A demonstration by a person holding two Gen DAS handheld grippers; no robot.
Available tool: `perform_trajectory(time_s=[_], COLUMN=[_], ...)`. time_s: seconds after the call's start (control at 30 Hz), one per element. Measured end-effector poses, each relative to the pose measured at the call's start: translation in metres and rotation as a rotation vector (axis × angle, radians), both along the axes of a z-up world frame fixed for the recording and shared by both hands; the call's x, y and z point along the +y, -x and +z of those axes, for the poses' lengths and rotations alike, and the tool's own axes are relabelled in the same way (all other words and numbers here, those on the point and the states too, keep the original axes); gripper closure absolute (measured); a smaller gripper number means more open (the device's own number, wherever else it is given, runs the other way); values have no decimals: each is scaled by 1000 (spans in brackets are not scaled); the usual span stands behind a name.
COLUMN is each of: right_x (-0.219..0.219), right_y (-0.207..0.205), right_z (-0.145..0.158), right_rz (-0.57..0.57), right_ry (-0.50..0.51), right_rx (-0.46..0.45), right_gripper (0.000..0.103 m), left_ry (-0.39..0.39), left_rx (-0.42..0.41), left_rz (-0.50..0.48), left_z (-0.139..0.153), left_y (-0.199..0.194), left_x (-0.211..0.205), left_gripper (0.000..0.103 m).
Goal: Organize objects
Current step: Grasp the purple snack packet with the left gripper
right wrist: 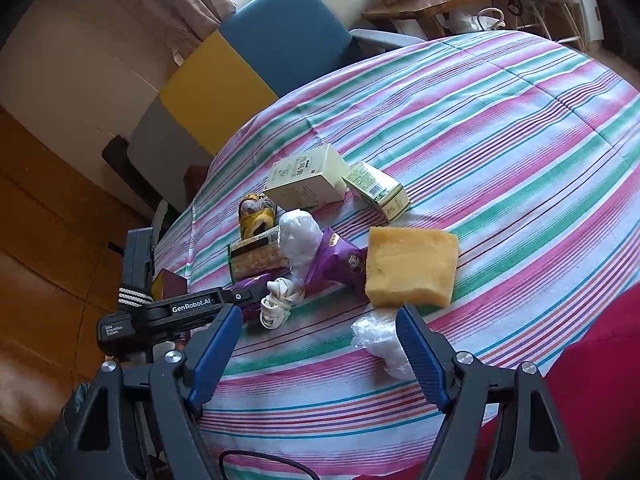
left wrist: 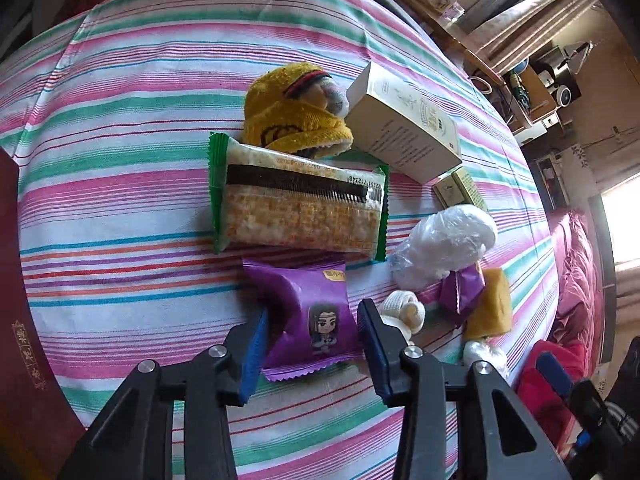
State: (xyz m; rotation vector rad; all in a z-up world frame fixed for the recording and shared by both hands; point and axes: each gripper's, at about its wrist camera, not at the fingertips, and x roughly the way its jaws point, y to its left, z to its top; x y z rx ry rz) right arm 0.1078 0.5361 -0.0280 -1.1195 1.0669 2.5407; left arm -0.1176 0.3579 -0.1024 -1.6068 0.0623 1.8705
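Observation:
My left gripper (left wrist: pixel 312 340) is shut on a purple snack packet (left wrist: pixel 316 312) that lies on the striped tablecloth (left wrist: pixel 120 160); both blue pads press its sides. Just beyond the packet lies a green-edged cracker packet (left wrist: pixel 296 204), then a yellow knit sock (left wrist: pixel 292 116) and a cream box (left wrist: pixel 404 128). My right gripper (right wrist: pixel 318 356) hangs open above the cloth, with crumpled clear plastic (right wrist: pixel 380 344) beside its right finger. Ahead of it are a yellow sponge (right wrist: pixel 412 268), a second purple packet (right wrist: pixel 340 260), a white wrapped bundle (right wrist: pixel 300 240) and a knotted white cloth (right wrist: pixel 280 300).
A small green box (right wrist: pixel 376 190) lies beside the cream box. A dark red box (left wrist: pixel 24 320) sits at the table's left edge. A blue and yellow chair (right wrist: pixel 280 32) stands behind the table, and red fabric (right wrist: pixel 580 380) lies at its near right.

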Motion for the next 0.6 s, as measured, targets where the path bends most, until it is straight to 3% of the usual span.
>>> perform_trajectory(time_s=[0.2,0.33,0.4,0.6], right_x=[0,-8,-18,-64], right_y=[3,12,21,57], right_z=[-3,-4,-4,-11], right_rz=[-15,-20,6,112], right_ry=[-14,-87,-119,-138], right_rx=[-44,-134,-159,-175], right_gripper=[23,25,32,38], left_ry=[-20,-40,-52,-75], left_rx=[114,190,214,249], left_rz=[-51,-76,-84,-86], left_z=[22,42,52,63], left_y=[-26,-44,-52,-69], left_x=[-23,-50,-64,-99], left_gripper=[59,59,59,59])
